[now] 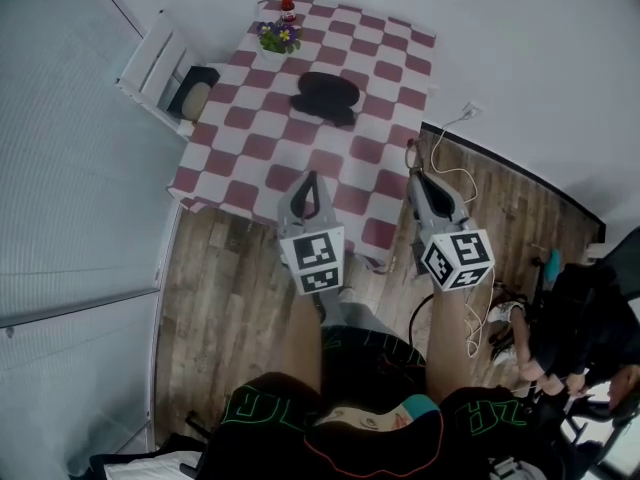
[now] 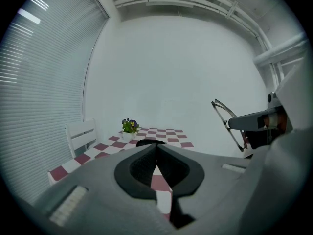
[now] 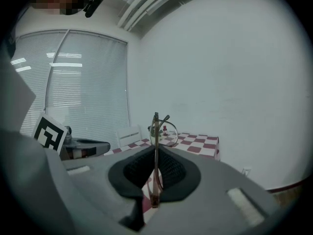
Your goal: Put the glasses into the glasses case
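Red-and-white checked cloth covered the surface (image 1: 250, 148), which stood in a corner of white walls (image 1: 520, 28) over a wood-plank floor (image 1: 200, 298). The thin wire-framed glasses (image 3: 156, 131) were not on it. They stood upright in the right gripper (image 3: 155, 150), whose jaws were pinched on one temple arm, so that the lenses rode above and ahead of the jaw tips. Holding them by the arm probably kept the lenses free of the pads and let the frame front lead into the case.

The black oval glasses case (image 1: 325, 98) lay near the middle of the surface, well apart from the glasses. It looked open, with two dark lobes side by side, though it was too small in the head view to be sure. The right gripper hung by the near right edge of the cloth, so the carry to the case was not yet done.

The left gripper (image 2: 156, 148) hovered over the near edge with its jaws pressed together and nothing between them. It was likely kept free to steady the case.

Farther off, a small pot of purple and yellow flowers (image 1: 278, 36) and a red bottle (image 1: 288, 8) sat at the far edge, clear of the path. A white slatted chair (image 1: 155, 63) stood at the left side.
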The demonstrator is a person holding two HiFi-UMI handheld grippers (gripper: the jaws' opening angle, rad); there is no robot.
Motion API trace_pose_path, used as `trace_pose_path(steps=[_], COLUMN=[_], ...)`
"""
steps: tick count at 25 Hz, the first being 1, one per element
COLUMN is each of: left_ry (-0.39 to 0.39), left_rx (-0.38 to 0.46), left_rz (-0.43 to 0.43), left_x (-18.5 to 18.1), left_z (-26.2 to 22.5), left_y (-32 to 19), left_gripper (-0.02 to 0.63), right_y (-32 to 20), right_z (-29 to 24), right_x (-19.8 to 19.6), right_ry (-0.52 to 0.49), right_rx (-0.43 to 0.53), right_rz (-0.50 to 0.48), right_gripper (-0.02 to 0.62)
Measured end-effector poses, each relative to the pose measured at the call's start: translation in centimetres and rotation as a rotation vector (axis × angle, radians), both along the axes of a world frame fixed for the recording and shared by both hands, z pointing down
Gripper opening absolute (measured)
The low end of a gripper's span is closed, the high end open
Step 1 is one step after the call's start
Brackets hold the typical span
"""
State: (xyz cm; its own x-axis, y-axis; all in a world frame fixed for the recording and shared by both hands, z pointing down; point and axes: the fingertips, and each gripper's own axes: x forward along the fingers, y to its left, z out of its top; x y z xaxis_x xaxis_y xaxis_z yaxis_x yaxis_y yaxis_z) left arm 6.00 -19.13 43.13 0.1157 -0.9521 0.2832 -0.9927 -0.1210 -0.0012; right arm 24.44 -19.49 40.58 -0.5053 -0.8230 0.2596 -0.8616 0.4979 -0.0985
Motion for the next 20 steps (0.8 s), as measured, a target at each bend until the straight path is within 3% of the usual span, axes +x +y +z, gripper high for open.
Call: trace_pose_path(steps=[13, 20], left_ry=[0.028, 0.154], left_rx=[-0.098, -0.110], left_rz=[-0.024, -0.012], left_x=[-3.1, -3.1], left_z=[4.4, 5.4], left_y=[-6.7, -10.0], left_gripper=[0.008, 0.008], right_y=[-7.9, -11.5], right_z=[4.3, 5.7], right_x=[-3.8, -6.8], right_ry=[0.033, 0.120], right_rx=[-0.101, -0.116], right_rz=[-0.042, -0.094], right_gripper=[0.017, 0.017])
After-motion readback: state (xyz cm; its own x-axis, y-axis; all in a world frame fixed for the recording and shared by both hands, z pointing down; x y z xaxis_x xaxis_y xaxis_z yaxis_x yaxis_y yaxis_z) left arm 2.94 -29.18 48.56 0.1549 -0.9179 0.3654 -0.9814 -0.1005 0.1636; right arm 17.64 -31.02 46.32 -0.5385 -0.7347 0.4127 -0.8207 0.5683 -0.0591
